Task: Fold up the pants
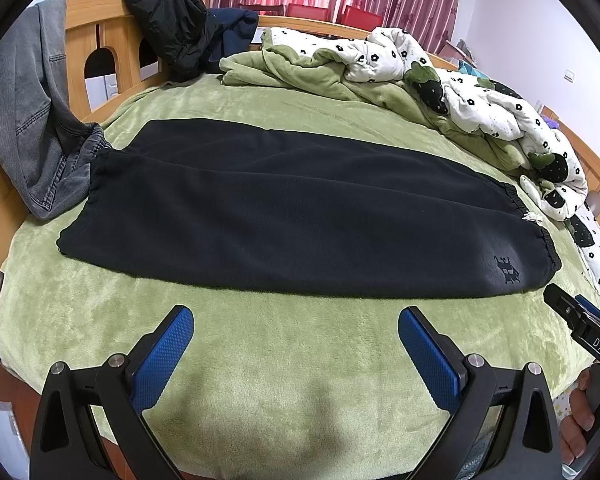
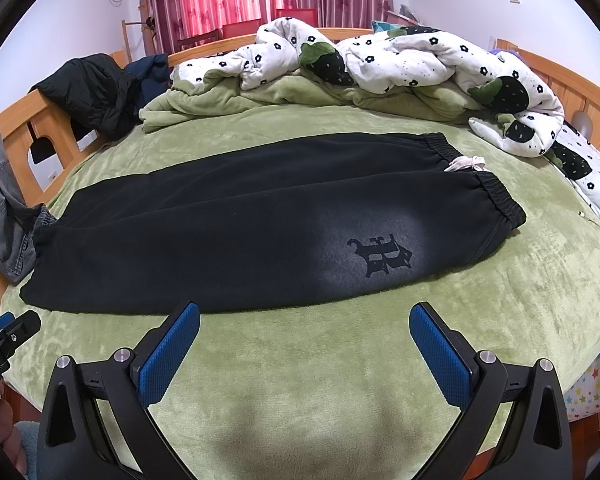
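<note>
left wrist view gives me the black pants (image 1: 284,204) lying flat across the green bed cover (image 1: 300,360), legs together, waistband to my right, a dark logo (image 2: 380,258) near it. only the right wrist view shows the white drawstring (image 2: 466,164) clearly. my left gripper (image 1: 296,338) and right gripper (image 2: 305,338) hover over the near edge, jaws spread wide, empty

Black fleece pants (image 1: 284,208) lie flat across the green blanket (image 1: 300,360), legs together, elastic waistband (image 2: 488,184) rightward.
</note>
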The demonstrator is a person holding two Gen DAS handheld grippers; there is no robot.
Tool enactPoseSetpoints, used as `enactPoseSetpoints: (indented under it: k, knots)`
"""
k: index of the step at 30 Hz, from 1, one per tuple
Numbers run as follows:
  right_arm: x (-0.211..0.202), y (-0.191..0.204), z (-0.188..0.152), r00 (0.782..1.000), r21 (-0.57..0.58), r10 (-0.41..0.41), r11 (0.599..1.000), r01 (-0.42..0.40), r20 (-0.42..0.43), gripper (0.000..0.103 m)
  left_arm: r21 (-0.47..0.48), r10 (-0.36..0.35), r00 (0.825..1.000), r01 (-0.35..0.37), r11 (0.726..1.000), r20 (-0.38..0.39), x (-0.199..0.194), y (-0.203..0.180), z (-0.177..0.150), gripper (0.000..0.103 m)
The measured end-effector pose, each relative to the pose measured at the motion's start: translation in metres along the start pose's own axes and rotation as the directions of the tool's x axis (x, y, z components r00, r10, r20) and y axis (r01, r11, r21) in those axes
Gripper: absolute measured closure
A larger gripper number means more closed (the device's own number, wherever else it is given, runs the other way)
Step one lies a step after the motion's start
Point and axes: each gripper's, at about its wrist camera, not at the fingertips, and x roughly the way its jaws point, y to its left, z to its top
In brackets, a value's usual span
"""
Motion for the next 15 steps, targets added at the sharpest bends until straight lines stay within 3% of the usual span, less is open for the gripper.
enactPoseSetpoints:
  k: [15]
  knots:
    - [-0.0002, -0.0004, 0.0011, 1.000, 0.000, 0.001, 1.000, -0.001, -0.001, 0.000, 0.034, 0.008, 1.000, -0.008, 0.999, 0.006, 0.0001, -0.0052, -0.0014, 0.000]
